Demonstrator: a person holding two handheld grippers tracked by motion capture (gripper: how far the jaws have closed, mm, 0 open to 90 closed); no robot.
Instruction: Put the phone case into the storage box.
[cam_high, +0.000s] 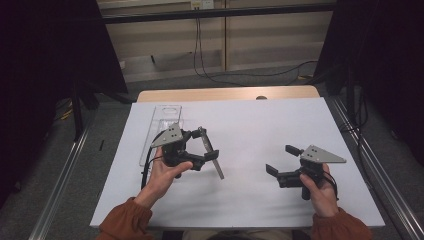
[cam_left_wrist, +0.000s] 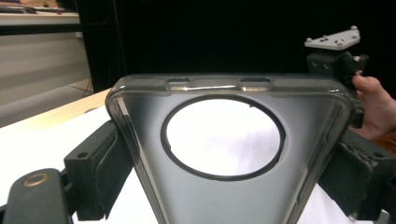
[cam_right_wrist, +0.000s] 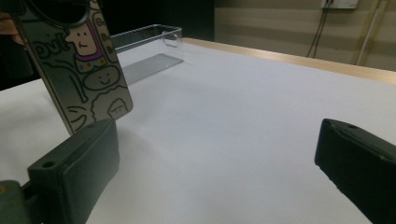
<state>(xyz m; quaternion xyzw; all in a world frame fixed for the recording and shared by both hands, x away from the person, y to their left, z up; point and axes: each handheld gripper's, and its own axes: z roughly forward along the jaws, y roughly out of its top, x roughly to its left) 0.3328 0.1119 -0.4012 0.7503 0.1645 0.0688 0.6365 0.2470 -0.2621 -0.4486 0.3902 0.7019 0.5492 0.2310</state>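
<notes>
My left gripper (cam_high: 206, 144) is shut on a grey translucent phone case (cam_high: 214, 160), gripping its two long sides and holding it tilted just above the white table (cam_high: 250, 125). In the left gripper view the case (cam_left_wrist: 224, 200) stands between the pads (cam_left_wrist: 109, 170), showing its inner side and a large round camera cutout. The right gripper view shows the case's back (cam_right_wrist: 84, 70), printed with cartoon doodles. My right gripper (cam_high: 281, 159) hovers open at the right with nothing between its jaws, and its pads (cam_right_wrist: 79, 172) are wide apart.
A clear plastic tray (cam_high: 162, 122) lies at the table's far left, also in the right gripper view (cam_right_wrist: 144, 35). A wooden edge (cam_high: 225, 93) runs along the far side. Cables hang on the back wall. Metal rails flank the table.
</notes>
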